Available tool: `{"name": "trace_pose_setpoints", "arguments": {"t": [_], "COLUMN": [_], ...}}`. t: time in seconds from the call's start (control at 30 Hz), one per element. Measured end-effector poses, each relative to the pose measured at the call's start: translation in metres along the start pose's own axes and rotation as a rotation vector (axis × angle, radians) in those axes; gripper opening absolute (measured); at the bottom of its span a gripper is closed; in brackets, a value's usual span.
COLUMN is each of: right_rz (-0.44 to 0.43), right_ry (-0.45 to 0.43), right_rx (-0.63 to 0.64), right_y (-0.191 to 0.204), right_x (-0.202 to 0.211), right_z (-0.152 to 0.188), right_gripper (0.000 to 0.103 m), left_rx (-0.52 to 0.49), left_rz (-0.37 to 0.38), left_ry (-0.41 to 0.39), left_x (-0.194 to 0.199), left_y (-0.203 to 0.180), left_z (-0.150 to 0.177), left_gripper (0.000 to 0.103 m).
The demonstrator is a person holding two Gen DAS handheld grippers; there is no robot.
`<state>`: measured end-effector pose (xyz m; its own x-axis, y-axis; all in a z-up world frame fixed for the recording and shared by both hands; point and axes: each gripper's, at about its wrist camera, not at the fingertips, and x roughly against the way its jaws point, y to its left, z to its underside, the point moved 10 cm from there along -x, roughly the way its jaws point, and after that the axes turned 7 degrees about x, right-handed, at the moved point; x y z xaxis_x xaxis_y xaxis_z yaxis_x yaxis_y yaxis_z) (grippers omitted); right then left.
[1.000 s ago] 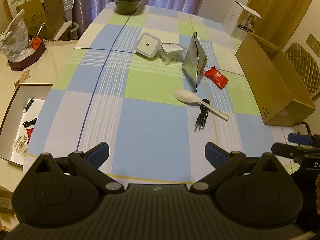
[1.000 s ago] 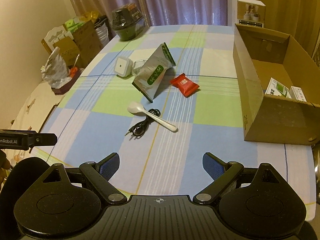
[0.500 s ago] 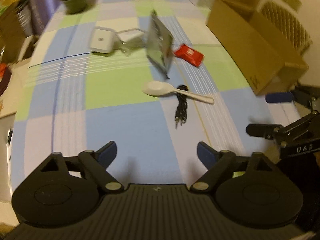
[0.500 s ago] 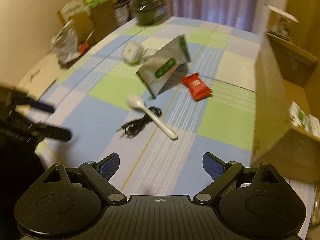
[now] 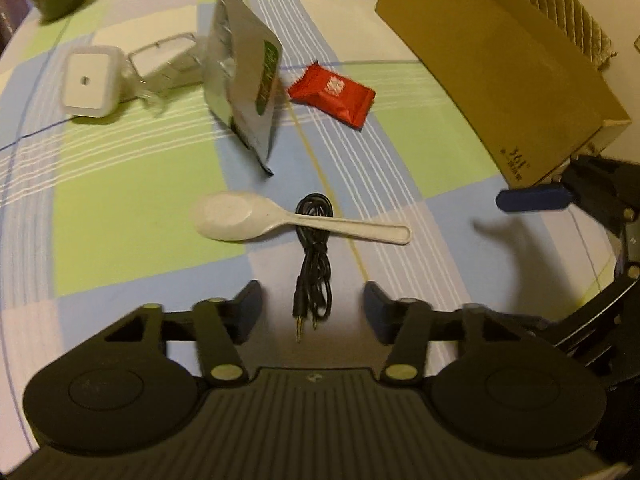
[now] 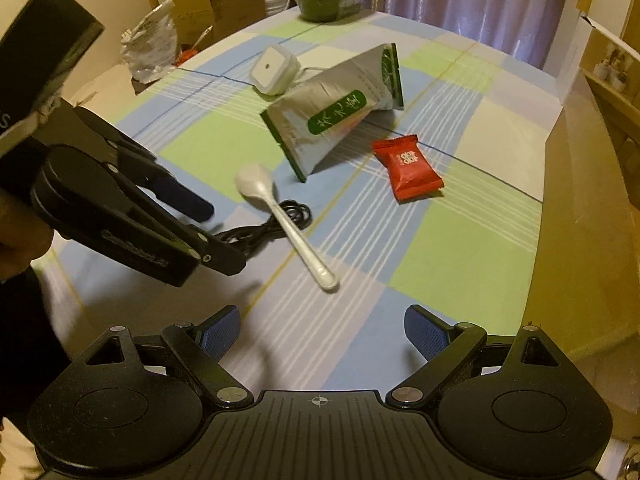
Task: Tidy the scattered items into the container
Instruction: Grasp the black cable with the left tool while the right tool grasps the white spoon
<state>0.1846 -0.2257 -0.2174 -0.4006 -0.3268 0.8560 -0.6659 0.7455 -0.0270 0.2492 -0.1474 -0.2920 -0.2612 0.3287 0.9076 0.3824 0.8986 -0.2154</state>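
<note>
While nothing is gripped yet, the left gripper point(image 5: 312, 306) hovers with wide jaws around the plug end of a coiled black audio cable point(image 5: 314, 256) lying on the checked counter point(image 5: 132, 200) under a white plastic spoon point(image 5: 288, 222). The right gripper point(image 6: 322, 334), also wide and empty, waits near the spoon's handle. Next, the left likely needs to lower, close on the cable, and carry it to the brown cardboard box point(image 5: 496, 68).

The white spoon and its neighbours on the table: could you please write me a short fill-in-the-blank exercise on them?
1. The white spoon lies across the black ____.
2. The snack packet is ____ in colour.
3. The left gripper has its jaws ____, with the cable's plugs between them.
4. The silver pouch bears a ____ label.

Missing: cable; red; open; green
</note>
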Motion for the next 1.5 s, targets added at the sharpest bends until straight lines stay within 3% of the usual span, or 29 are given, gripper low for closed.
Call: {"name": "trace_pose_setpoints", "arguments": {"t": [0.03, 0.07, 0.13, 0.4, 0.47, 0.5, 0.6, 0.7, 0.83, 0.97, 1.07, 1.17, 1.23, 1.5], "right_rz": [-0.002, -0.01, -0.019, -0.073, -0.096, -0.103, -0.114, -0.109, -0.108, -0.1, -0.095, -0.085, -0.075, -0.045], "right_ry": [0.003, 0.01, 0.02, 0.017, 0.016, 0.018, 0.017, 0.003, -0.016, -0.028, -0.026, -0.025, -0.029, -0.043], "right_rx": [0.003, 0.004, 0.012, 0.115, 0.139, 0.15, 0.171, 0.181, 0.17, 0.154, 0.132, 0.092, 0.053, -0.092], "right_y": [-0.002, -0.003, -0.003, 0.017, 0.027, 0.031, 0.04, 0.045, 0.045, 0.043, 0.038, 0.032, 0.026, 0.013], "right_x": [-0.003, -0.007, -0.015, -0.045, -0.053, -0.058, -0.073, -0.081, -0.09, -0.089, -0.086, -0.082, -0.077, -0.044], "right_z": [-0.001, -0.002, -0.004, -0.031, -0.038, -0.042, -0.05, -0.059, -0.069, -0.073, -0.07, -0.063, -0.058, -0.038], "right_gripper": [0.078, 0.072, 0.072, 0.07, 0.055, 0.055, 0.055, 0.055, 0.055, 0.021, 0.01, 0.009, 0.009, 0.009], "left_rx": [-0.007, -0.013, -0.022, -0.002, 0.013, 0.016, 0.034, 0.053, 0.076, 0.055, 0.024, -0.005, -0.002, 0.027], "left_rz": [-0.005, -0.01, -0.016, -0.108, -0.114, -0.125, -0.143, -0.145, -0.119, -0.124, -0.128, -0.144, -0.134, -0.076], "left_ry": [0.008, 0.012, 0.015, 0.058, 0.063, 0.065, 0.069, 0.049, 0.004, 0.007, 0.038, 0.043, 0.045, 0.031], "left_x": [-0.003, -0.005, -0.006, 0.015, 0.021, 0.024, 0.028, 0.033, 0.035, 0.025, 0.016, 0.015, 0.016, 0.032], "left_y": [0.0, 0.0, 0.002, 0.049, 0.059, 0.064, 0.074, 0.08, 0.081, 0.08, 0.076, 0.074, 0.073, 0.063], "left_z": [0.0, 0.0, 0.001, 0.023, 0.027, 0.029, 0.03, 0.027, 0.017, 0.012, 0.014, 0.017, 0.017, 0.02], "left_gripper": [0.029, 0.024, 0.014, 0.013, 0.013, 0.013, 0.015, 0.039, 0.042, 0.042, 0.041, 0.037, 0.017, 0.016]}}
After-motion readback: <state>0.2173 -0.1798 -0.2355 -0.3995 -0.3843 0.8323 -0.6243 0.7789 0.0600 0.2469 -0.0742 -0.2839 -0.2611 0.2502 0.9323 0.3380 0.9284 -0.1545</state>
